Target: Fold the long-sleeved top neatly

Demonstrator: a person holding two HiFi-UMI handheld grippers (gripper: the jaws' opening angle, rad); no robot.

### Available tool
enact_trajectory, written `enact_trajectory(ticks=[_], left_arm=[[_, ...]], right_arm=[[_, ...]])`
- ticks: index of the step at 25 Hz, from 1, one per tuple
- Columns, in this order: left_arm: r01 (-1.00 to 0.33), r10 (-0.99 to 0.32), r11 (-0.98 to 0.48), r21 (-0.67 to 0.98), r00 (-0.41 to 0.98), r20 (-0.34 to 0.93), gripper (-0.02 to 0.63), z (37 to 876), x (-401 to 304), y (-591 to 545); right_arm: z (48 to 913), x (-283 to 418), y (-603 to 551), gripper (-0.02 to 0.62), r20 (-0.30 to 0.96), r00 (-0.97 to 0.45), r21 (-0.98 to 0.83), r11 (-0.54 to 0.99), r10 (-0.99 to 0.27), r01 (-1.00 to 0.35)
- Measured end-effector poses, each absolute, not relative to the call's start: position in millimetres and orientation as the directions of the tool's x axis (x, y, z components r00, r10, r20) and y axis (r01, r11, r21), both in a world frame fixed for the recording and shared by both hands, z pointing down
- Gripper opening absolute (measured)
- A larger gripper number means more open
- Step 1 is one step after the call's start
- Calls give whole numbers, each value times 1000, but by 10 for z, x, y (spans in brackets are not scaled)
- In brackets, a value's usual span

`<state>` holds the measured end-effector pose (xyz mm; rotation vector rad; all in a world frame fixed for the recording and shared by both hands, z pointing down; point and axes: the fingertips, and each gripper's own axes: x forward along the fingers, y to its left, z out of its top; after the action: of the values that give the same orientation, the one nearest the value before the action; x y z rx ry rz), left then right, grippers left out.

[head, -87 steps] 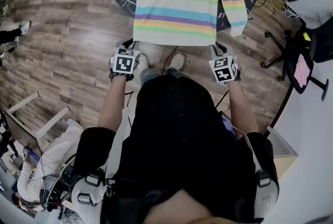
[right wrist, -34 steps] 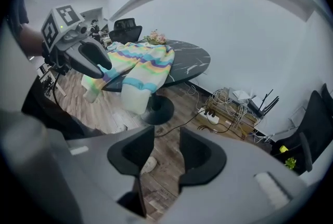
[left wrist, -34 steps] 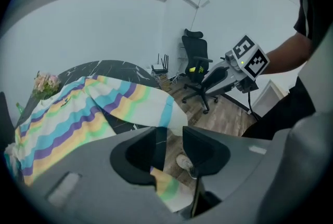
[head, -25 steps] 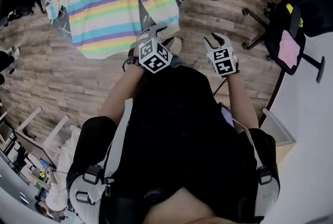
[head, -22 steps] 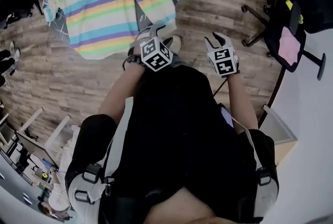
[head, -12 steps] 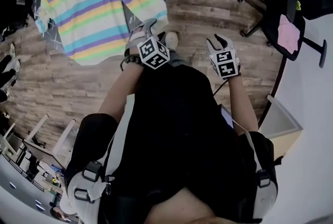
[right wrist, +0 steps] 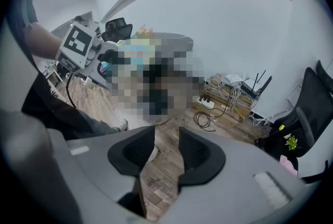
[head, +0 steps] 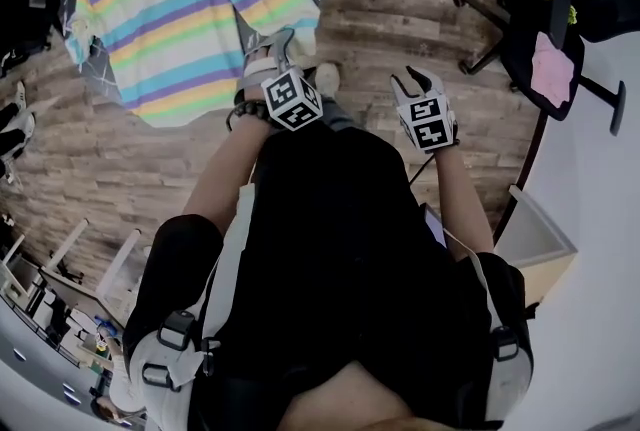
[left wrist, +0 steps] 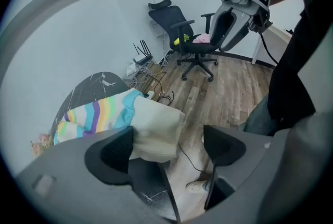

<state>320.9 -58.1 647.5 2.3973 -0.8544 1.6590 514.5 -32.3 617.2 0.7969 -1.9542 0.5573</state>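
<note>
Long-sleeved top (head: 180,14) lies spread flat, pastel-striped.

The right hand-held gripper (right wrist: 166,140) fills the bottom of the frame, its two dark jaws standing a narrow gap apart with nothing between them, only wooden floor (right wrist: 158,181) showing through. At the upper left the left hand-held gripper (right wrist: 106,59) is held out, its marker cube on top; its jaws have just been opening, and whether anything lies between them cannot be told here. Below it are a dark trouser leg (right wrist: 62,111) and a pale shoe (right wrist: 123,125). Against the white wall (right wrist: 234,25) lie a power strip (right wrist: 208,105), a coiled cable (right wrist: 203,120) and routers (right wrist: 244,81); a black office chair (right wrist: 315,114) stands at the right edge
</note>
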Motion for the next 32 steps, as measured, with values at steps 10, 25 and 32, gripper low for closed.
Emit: enact_trajectory(ticks=[10,25,32], left_arm=[[-518,-496,-785,-339,198,845,322,6471,3138,-830],[-755,-461,-654,46,447,767,80,5633,2833,-1271],[-790,-547,-597,138,527,651,78,4833,2172,-1726]], right_arm=[[6166,5063,-329,147,884,-359,-54,696,-300,-716],[5947,4432,-538,136,838,-422,-28,743,-347,-668],[5869,3837,-686,132,816,-433,-40,709,-384,-704]])
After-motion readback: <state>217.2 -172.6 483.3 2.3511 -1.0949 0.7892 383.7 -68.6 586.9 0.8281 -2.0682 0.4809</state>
